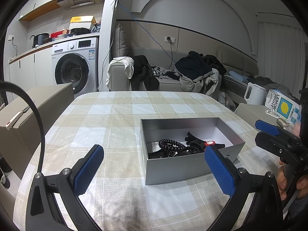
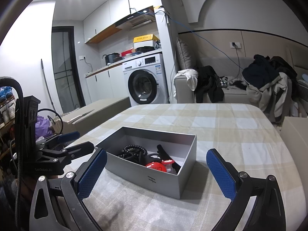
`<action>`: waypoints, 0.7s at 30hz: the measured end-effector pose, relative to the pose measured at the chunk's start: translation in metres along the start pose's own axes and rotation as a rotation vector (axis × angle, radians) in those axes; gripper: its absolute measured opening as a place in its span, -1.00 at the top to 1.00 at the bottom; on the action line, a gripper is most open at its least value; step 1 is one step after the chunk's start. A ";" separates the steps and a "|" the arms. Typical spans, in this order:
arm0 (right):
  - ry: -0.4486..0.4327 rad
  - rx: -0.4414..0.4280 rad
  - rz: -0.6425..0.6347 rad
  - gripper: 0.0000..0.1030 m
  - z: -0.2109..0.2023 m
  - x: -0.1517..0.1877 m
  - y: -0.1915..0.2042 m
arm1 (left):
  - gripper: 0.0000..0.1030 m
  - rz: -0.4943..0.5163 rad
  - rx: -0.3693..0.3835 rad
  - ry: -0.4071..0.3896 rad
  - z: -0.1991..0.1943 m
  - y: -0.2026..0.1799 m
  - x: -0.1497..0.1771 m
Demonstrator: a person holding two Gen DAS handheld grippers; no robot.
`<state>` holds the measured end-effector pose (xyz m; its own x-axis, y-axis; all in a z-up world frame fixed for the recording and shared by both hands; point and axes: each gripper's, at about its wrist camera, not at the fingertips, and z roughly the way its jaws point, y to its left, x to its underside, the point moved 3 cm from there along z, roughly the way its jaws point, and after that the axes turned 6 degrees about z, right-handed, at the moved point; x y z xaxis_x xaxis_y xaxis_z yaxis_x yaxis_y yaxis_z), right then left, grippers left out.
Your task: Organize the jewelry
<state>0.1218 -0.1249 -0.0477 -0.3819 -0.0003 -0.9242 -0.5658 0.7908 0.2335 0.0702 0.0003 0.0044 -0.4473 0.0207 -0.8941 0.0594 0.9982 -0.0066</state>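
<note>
A silver open box point(image 1: 173, 168) point(image 2: 146, 181) stands on the checked tablecloth. Inside lie a black coiled hair tie point(image 1: 170, 144) point(image 2: 132, 149), a black hair claw point(image 1: 194, 138) point(image 2: 163, 151) and a red-and-white piece point(image 1: 209, 143) point(image 2: 156, 167). My left gripper point(image 1: 154, 171) is open and empty, just before the box's near wall; it also shows in the right wrist view point(image 2: 77, 140). My right gripper point(image 2: 156, 175) is open and empty, its fingers either side of the box's near corner; it shows at the right edge of the left wrist view point(image 1: 267, 132).
The table point(image 1: 107, 119) point(image 2: 240, 134) carries a beige and white checked cloth. A cardboard box point(image 1: 28, 111) point(image 2: 100, 111) stands to its left. A sofa with heaped clothes point(image 1: 194, 71) and a washing machine point(image 1: 75, 65) are behind. A white jug point(image 1: 255, 93) and lemon carton point(image 1: 283, 105) sit at right.
</note>
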 end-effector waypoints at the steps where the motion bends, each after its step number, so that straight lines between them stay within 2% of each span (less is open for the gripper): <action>1: 0.000 -0.001 -0.001 -1.00 0.000 0.000 0.000 | -0.98 0.001 0.001 0.000 0.000 0.000 0.000; 21: 0.005 -0.005 -0.008 -1.00 0.000 -0.002 -0.001 | -0.98 0.002 0.005 -0.001 -0.001 -0.001 0.000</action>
<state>0.1227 -0.1257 -0.0459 -0.3809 -0.0092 -0.9246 -0.5725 0.7876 0.2280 0.0694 -0.0002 0.0047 -0.4459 0.0225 -0.8948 0.0643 0.9979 -0.0069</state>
